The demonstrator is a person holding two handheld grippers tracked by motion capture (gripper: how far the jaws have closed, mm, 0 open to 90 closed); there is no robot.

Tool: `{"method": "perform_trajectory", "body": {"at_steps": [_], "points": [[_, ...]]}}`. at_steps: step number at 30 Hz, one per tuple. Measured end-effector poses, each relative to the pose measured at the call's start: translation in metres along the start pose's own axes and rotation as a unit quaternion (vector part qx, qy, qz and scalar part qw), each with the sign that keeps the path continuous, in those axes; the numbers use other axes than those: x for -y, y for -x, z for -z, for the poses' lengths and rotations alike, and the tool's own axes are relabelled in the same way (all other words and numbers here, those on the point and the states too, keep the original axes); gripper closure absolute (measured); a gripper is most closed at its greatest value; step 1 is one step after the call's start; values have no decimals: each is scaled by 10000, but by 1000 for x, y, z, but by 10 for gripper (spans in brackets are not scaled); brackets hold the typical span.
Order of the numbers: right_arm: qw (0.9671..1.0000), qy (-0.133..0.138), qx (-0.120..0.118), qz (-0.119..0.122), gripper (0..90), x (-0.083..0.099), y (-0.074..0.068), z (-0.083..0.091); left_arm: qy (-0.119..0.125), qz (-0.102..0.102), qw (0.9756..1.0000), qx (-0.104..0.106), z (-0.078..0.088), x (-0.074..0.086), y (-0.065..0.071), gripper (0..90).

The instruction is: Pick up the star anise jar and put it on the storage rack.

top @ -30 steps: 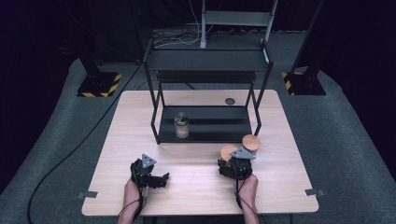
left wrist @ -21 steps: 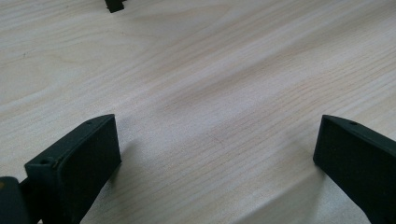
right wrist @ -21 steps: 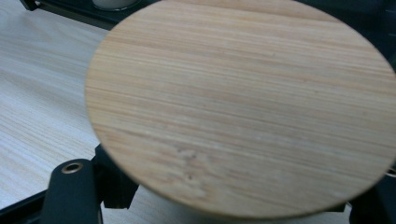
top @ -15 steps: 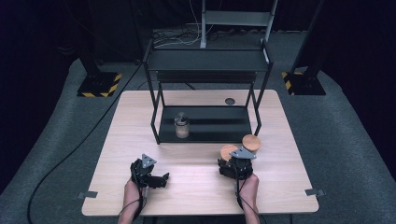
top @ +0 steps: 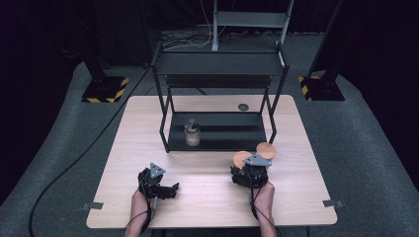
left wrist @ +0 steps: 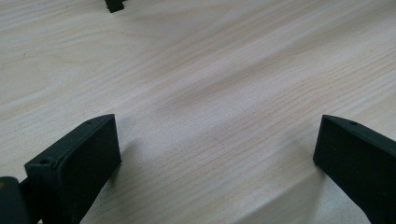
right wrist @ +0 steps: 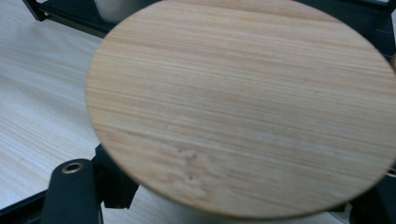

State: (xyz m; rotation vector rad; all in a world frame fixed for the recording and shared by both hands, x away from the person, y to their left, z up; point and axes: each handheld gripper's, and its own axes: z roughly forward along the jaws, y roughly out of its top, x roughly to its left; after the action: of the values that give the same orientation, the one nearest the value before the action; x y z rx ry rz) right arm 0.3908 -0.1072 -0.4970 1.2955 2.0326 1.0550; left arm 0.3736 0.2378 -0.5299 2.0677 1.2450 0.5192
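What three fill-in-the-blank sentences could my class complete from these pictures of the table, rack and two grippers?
1. The glass jar stands on the rack's ____ shelf.
2. The right gripper is shut on a jar topped by a round ____ lid.
3. The left gripper's jaws stand ____ over bare table.
4. A second wooden lid lies on the table to the ____ of the held one.

Missing words: bottom; wooden; open; right
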Motion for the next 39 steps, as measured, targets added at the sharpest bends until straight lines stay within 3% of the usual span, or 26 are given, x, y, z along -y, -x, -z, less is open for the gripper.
{"method": "perform_trajectory", "body": {"at_steps": [39], "points": [[9999,-13,-6,166,251,-20,-2,-7,4,-1,10000,3,0,0,0,1]]}}
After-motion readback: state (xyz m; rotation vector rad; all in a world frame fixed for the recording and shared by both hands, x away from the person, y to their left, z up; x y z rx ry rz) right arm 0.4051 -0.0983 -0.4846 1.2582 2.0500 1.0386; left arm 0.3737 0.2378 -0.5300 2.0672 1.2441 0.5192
